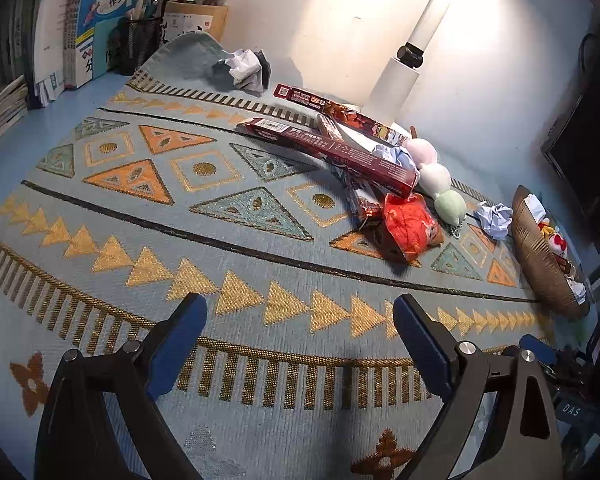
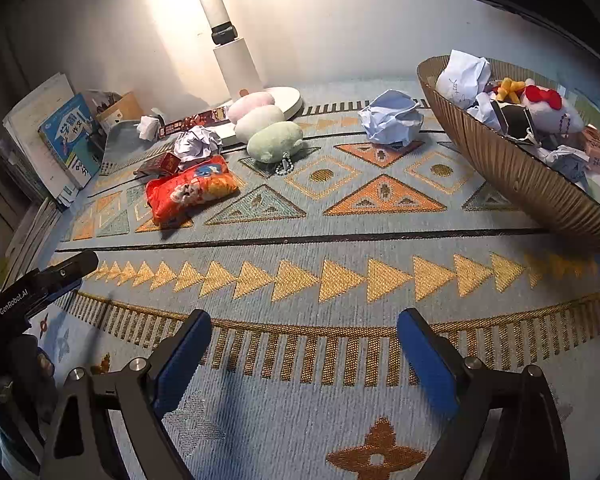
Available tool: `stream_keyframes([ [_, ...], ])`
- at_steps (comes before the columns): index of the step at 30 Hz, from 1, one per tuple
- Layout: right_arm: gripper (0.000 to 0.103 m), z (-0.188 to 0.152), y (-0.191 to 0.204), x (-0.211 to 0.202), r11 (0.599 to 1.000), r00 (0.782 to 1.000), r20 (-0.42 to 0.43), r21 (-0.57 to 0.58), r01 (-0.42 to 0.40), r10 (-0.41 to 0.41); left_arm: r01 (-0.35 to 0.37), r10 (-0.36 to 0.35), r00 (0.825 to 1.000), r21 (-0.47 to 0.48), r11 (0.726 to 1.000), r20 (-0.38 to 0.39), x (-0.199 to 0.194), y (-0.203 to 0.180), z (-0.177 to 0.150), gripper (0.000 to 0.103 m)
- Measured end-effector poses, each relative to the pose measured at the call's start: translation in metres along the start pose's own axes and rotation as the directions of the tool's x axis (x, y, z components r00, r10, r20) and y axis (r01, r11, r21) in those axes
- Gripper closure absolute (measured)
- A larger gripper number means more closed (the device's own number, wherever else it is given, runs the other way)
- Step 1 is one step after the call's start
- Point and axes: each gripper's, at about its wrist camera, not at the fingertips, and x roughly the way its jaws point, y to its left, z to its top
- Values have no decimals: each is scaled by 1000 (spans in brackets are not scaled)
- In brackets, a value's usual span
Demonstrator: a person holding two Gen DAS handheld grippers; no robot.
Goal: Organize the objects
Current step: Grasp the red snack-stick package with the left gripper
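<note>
While partly buried under one another, the loose items sit in a pile toward the back of the woven patterned mat (image 2: 300,240): a glossy orange snack bag (image 2: 190,190), a long dark-red box (image 1: 332,152) tilted across a second printed box (image 1: 340,114) whose far end is hidden, a three-ball plush in pink, white and green (image 2: 268,128) with a bead chain, and crumpled paper balls (image 2: 392,118), one just beside the basket. Ribbed brown oval basket (image 2: 520,172), cut off at the right edge, already holds crumpled paper, a white plush with a red bow (image 2: 548,112) and small boxes; deeper contents hard to make out. Left gripper (image 1: 300,320) hovers over bare mat, blue-padded fingers spread wide, nothing between them. Right gripper (image 2: 304,332) likewise wide apart and empty. White lamp post (image 2: 236,60) stands behind the pile on a round base. Books (image 1: 100,12) and a mesh pen cup (image 1: 140,44) line the back-left of the blue counter (image 1: 60,120); spines too small to read.
</note>
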Motion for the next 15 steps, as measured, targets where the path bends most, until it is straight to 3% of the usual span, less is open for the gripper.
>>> stream_keyframes([
  [5, 3, 0, 4, 2, 1000, 1000, -14, -19, 5, -5, 39, -40, 998, -9, 999, -46, 6, 2, 7, 8],
  [8, 0, 1, 5, 2, 1000, 1000, -20, -25, -4, 3, 121, -128, 990, -116, 986, -55, 15, 12, 33, 8],
  [12, 0, 1, 6, 3, 1000, 1000, -22, -30, 2, -3, 169, -194, 979, -293, 941, -57, 50, 23, 80, 8],
  [15, 0, 0, 5, 3, 1000, 1000, -20, -27, -2, 1, 151, -179, 982, -322, 934, -57, 76, 16, 98, 8],
])
